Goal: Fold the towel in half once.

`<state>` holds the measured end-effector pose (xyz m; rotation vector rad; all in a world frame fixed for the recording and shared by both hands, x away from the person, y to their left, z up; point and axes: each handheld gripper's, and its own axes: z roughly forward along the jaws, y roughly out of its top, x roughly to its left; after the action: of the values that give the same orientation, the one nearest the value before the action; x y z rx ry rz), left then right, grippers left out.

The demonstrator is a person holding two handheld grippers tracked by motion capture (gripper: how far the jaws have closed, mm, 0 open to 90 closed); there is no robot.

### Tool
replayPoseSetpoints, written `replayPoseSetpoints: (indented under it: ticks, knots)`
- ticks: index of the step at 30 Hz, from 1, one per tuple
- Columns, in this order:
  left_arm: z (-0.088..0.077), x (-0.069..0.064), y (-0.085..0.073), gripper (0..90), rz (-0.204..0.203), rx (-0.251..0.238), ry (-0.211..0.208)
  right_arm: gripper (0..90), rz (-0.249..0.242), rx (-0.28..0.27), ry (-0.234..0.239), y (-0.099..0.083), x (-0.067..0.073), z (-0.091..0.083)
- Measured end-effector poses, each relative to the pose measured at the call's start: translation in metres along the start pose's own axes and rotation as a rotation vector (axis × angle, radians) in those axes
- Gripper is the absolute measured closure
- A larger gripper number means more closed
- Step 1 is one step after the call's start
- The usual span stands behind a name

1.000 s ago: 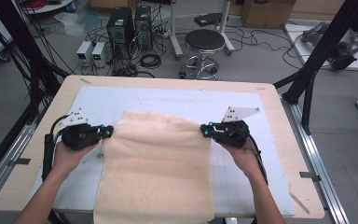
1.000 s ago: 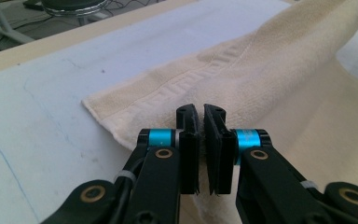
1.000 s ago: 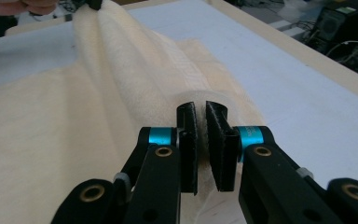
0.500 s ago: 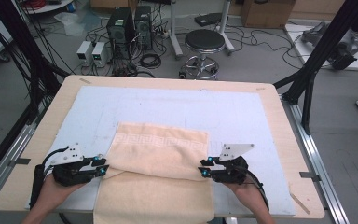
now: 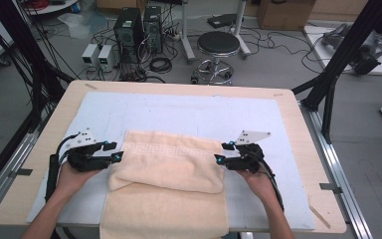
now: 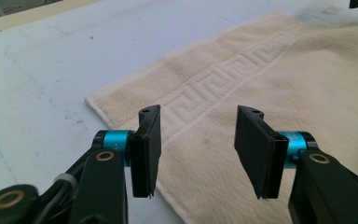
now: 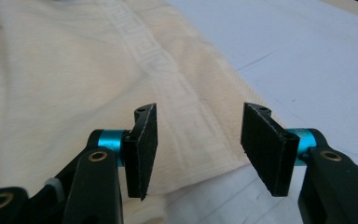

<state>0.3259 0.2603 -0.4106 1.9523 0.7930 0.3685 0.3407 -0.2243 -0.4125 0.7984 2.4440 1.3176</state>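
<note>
A cream towel (image 5: 166, 169) with a key-pattern band lies folded over itself on the pale blue mat (image 5: 189, 112), its lower part hanging off the table's front edge. At the fold's left edge my left gripper (image 5: 118, 157) stands open, its jaws having just been opening, apart over the towel (image 6: 270, 79) with nothing pressed between them. My right gripper (image 5: 220, 158) is open at the fold's right edge, jaws likewise just opened, spread above the towel (image 7: 65, 74) and its band without touching it.
The wooden table (image 5: 298, 124) rims the mat on all sides. Beyond its far edge stand a black stool (image 5: 218, 45), computer towers (image 5: 139, 25) and floor cables. Black frame posts (image 5: 338, 55) rise at the right and left.
Both grippers drew the towel's far edge toward the front, folding it over, then opened and let go. The fold now lies flat between them.
</note>
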Motion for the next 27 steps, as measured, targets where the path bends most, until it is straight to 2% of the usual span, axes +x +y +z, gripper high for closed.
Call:
replayPoseSetpoints:
  ticks: [2, 4, 9, 11, 14, 18, 20, 25, 27]
  knots:
    - [0.009, 0.005, -0.001, 51.4, -0.021, 0.005, -0.001, 46.2, 0.012, 0.008, -0.001, 0.0, -0.006, 0.008]
    - [0.018, 0.008, -0.004, 52.1, -0.022, 0.026, 0.008, 46.2, 0.013, 0.02, -0.01, 0.0, -0.01, 0.017]
    - [0.034, 0.015, -0.009, 53.3, -0.026, 0.09, 0.021, 46.8, 0.014, 0.097, -0.036, 0.0, -0.016, 0.038]
    - [0.038, 0.016, -0.01, 54.7, -0.038, 0.111, 0.03, 48.7, 0.019, 0.123, -0.04, 0.0, -0.019, 0.044]
    - [0.044, 0.017, -0.01, 56.9, -0.038, 0.161, 0.021, 55.5, 0.008, 0.15, -0.04, -0.002, -0.021, 0.049]
    - [0.047, 0.013, -0.009, 65.1, 0.015, 0.175, 0.069, 65.8, 0.023, 0.147, -0.037, -0.002, -0.021, 0.05]
    - [0.047, 0.013, -0.009, 69.9, 0.01, 0.174, 0.076, 74.0, 0.027, 0.142, -0.027, -0.002, -0.022, 0.05]
    - [0.046, 0.013, -0.009, 82.4, 0.021, 0.175, 0.072, 81.2, 0.069, 0.127, -0.005, -0.004, -0.026, 0.05]
    - [0.044, 0.013, -0.008, 85.8, 0.008, 0.166, 0.057, 83.3, 0.074, 0.124, 0.009, -0.004, -0.027, 0.05]
